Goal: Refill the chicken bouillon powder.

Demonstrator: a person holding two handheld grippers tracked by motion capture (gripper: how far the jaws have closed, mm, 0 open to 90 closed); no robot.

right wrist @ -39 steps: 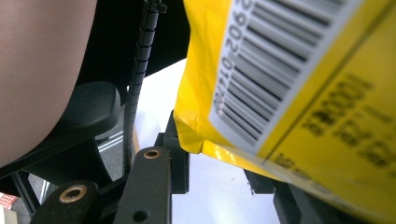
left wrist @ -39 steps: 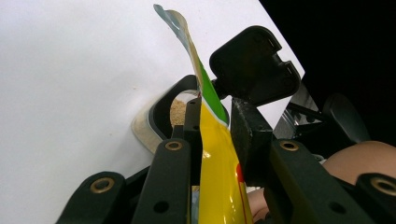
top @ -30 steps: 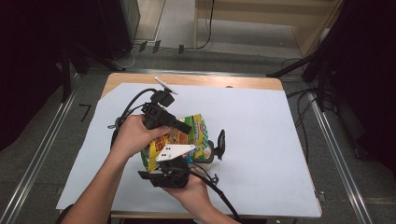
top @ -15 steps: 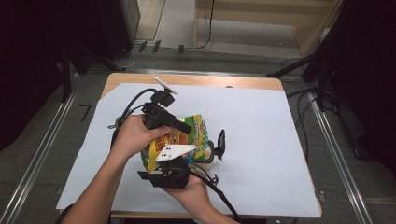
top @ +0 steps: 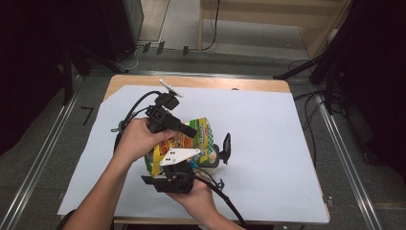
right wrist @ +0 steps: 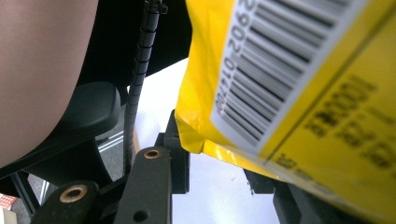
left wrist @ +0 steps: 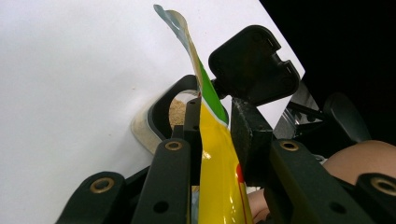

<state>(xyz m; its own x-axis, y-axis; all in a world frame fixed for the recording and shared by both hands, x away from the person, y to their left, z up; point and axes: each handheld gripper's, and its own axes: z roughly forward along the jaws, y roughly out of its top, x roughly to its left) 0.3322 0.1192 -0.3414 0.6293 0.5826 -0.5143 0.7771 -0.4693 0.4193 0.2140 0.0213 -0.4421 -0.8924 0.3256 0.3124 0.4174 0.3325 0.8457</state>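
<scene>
Left gripper [left wrist: 212, 135], one: jaws drawn narrow and clamped on the upper edge of the snack bag [left wrist: 219, 172], which stands on edge between them in the left gripper view. In the high view this gripper [top: 189, 132] comes in from the left, held in the person's left hand [top: 136, 139].

Right gripper [right wrist: 215, 172], one: the bag's lower corner [right wrist: 243, 107] sits between its jaws; whether the pads press on it cannot be told. In the high view it [top: 179, 167] lies under the bag, in the right hand [top: 191, 194], with one grey three-cornered plate [top: 178, 155] on top.

Snack bag [top: 186, 143], one: yellow and green, barcode on its back, held up off the table between the two grippers, near the front middle of the sheet.

Small container with black handle [top: 221, 152], one: just right of the bag, brownish contents visible in the left gripper view [left wrist: 176, 112].

White sheet [top: 268, 143], one, covering one wooden table [top: 201, 82].
</scene>
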